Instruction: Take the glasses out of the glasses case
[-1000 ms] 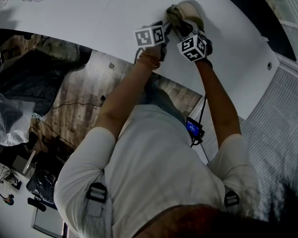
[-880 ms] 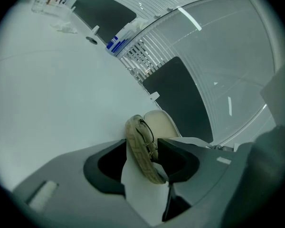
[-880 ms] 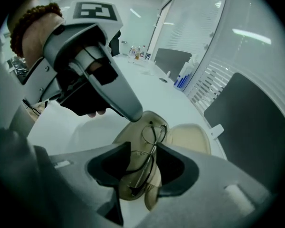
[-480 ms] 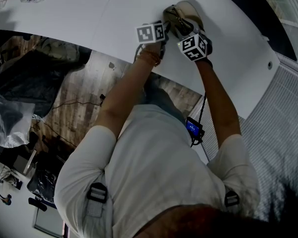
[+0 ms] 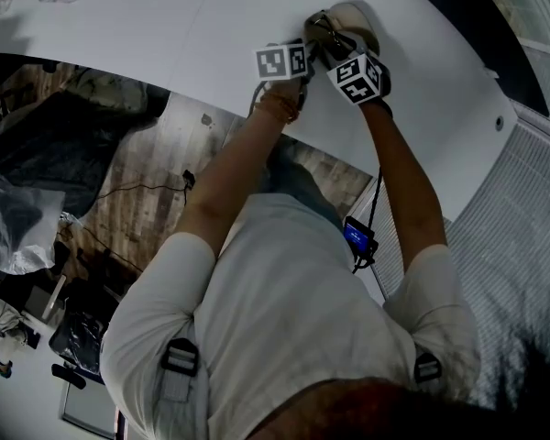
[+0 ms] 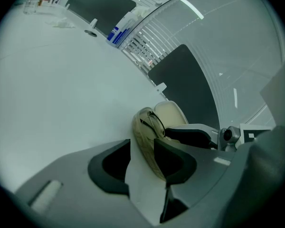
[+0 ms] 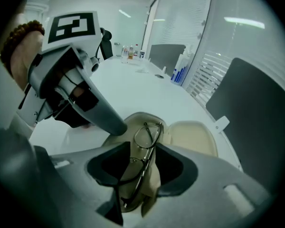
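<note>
Both grippers at open case, glasses still inside.
Person in white shirt (image 5: 284,301) leans over, both bare forearms stretched forward and close together; brown bead bracelet (image 5: 277,108) on left wrist. Left gripper (image 6: 142,144) angled shallowly down, jaws wide but just been closing a bit, near wall of the beige oval hard glasses case (image 6: 145,137) between them, bare table showing beside it, pads not pressing; one jaw tip touches case rim. Right gripper (image 7: 143,148) pitched steeper, jaws wide, just been opening, straddling the thin metal-framed glasses (image 7: 146,134), no pad visibly clamped on frame. Glasses lie folded in case's lower shell, lid flipped open flat behind. Case sits on white table (image 5: 147,35) near its far edge; small bottles (image 7: 133,51) at far end.
</note>
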